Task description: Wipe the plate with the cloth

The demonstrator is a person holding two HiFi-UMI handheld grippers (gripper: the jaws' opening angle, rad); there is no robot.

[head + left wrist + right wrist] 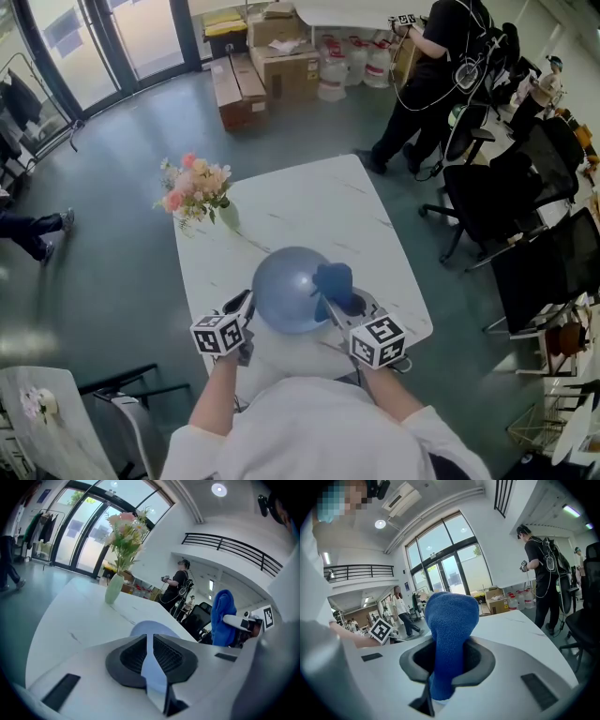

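A round blue-grey plate (284,292) is over the near part of the white marble table (309,202). My left gripper (249,302) is shut on its left rim; in the left gripper view the thin rim (153,670) runs between the pads of that gripper (151,644), with the plate (152,629) showing beyond. My right gripper (330,305) is shut on a bunched blue cloth (334,281) at the plate's right side. In the right gripper view the cloth (451,634) stands up out of the gripper (449,654) and hides the plate. The left gripper view also shows the cloth (221,616).
A pale green vase of pink flowers (197,192) stands at the table's far left corner. Black office chairs (497,202) crowd the right side. A person in black (431,80) stands beyond the table near cardboard boxes (281,66). A chair (112,412) is at my near left.
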